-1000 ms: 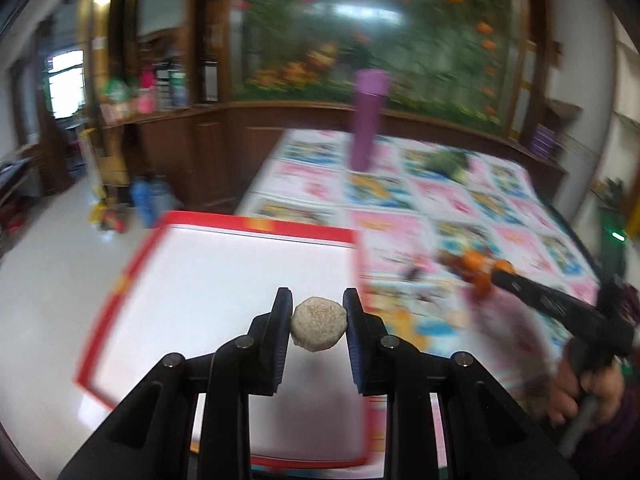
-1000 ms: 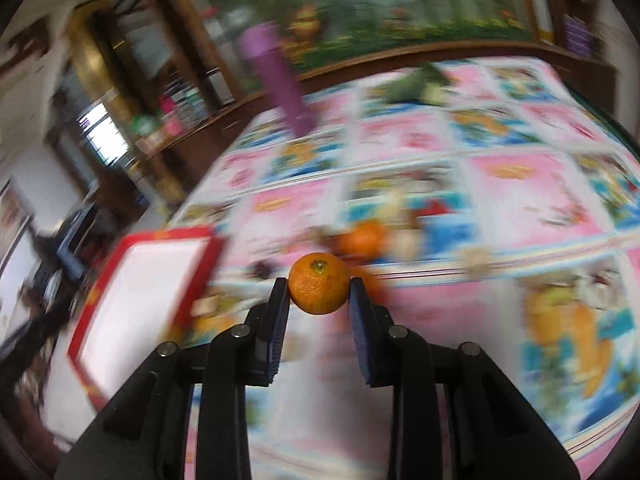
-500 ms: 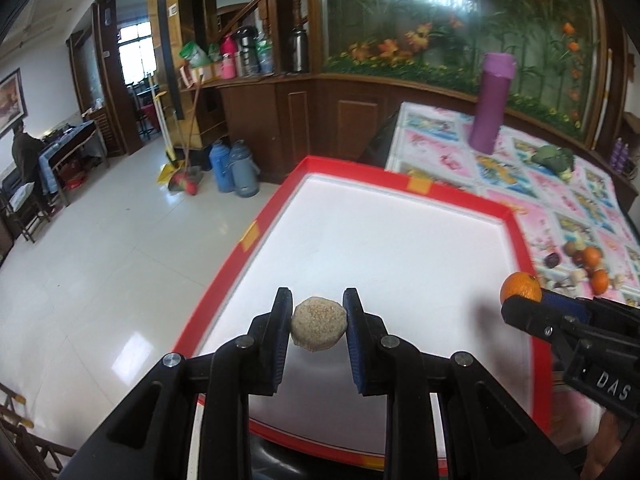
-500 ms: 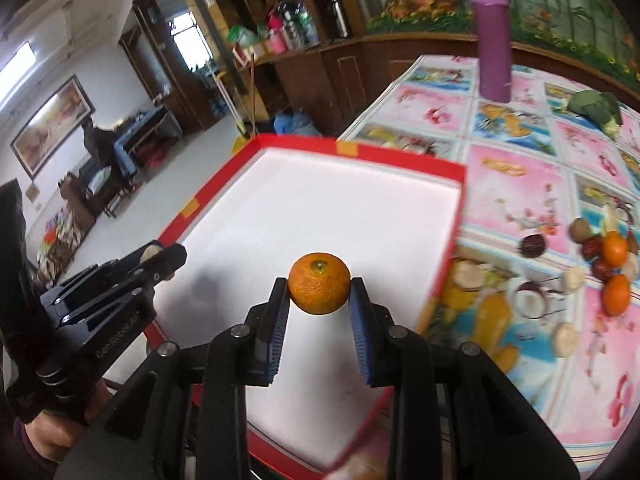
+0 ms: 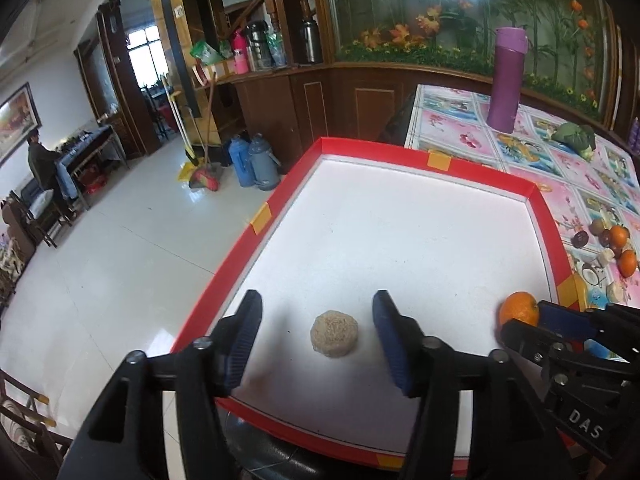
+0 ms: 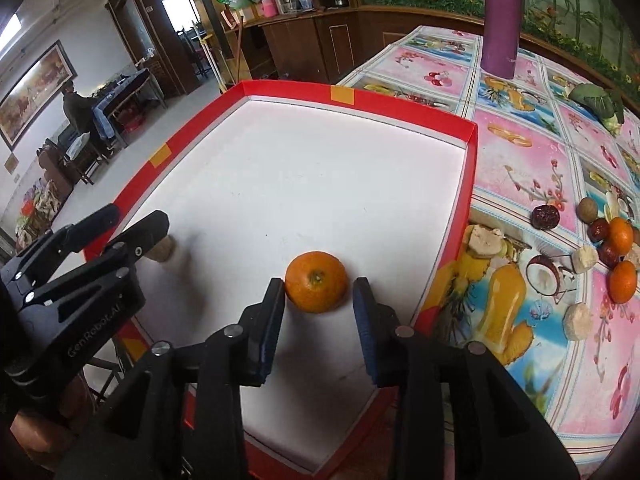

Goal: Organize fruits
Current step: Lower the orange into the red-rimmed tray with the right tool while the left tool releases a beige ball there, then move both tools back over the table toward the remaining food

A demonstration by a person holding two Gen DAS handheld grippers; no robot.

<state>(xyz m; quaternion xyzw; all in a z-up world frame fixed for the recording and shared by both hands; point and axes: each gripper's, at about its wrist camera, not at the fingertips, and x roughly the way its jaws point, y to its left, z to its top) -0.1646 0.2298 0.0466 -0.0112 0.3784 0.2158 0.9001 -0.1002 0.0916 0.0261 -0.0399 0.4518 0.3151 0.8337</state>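
Two items down on white floor of red-rimmed tray [image 5: 276, 208], near edge: tan round cake [image 5: 334, 333] between wide-apart jaws of left gripper [image 5: 318, 340]; tangerine [image 6: 316, 287] between parted jaws of right gripper [image 6: 319, 314], near right rim. Likely just released. Loose fruit pile [image 6: 612, 248] waits on bench [image 6: 532, 152], right.

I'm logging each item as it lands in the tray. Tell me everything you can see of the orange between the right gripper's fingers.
The orange is small, round and bright, with a glossy dimpled peel and a greenish stem scar facing the camera. It sits on the white floor of the red-rimmed tray, near the tray's right wall. The right gripper is open around it: the left finger looks to be touching or nearly touching the peel, the right one stands clear.
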